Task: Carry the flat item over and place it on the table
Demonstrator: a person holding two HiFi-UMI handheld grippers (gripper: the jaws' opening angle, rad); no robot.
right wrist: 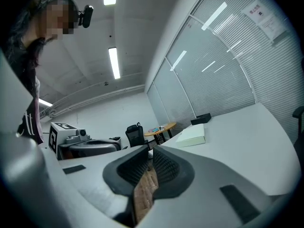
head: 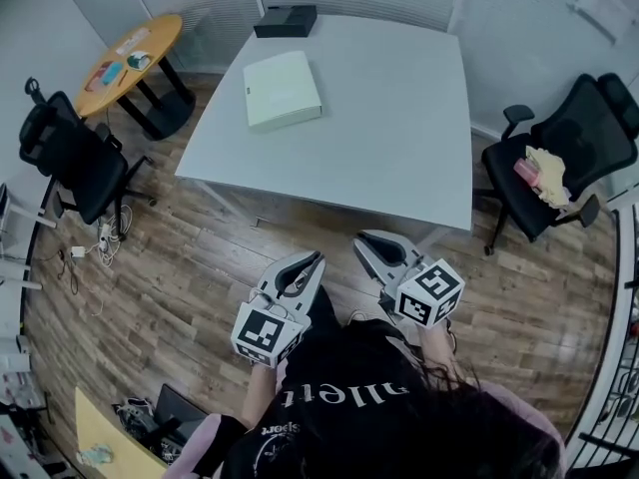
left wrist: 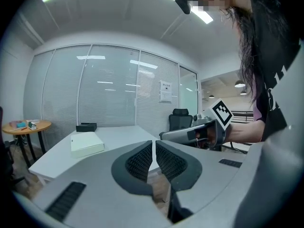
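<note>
Pale-green flat box lies on the bench; I see left hand-held gripper and right hand-held gripper pinched together, empty.

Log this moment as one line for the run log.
left gripper: shut, empty | right gripper: shut, empty | flat pale box: lying on white table, away from both grippers

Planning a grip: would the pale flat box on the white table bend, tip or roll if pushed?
The pale flat box keeps crisp straight edges, so probably stiff. Lying broad side down on the white table, it should slide, not tip.
</note>
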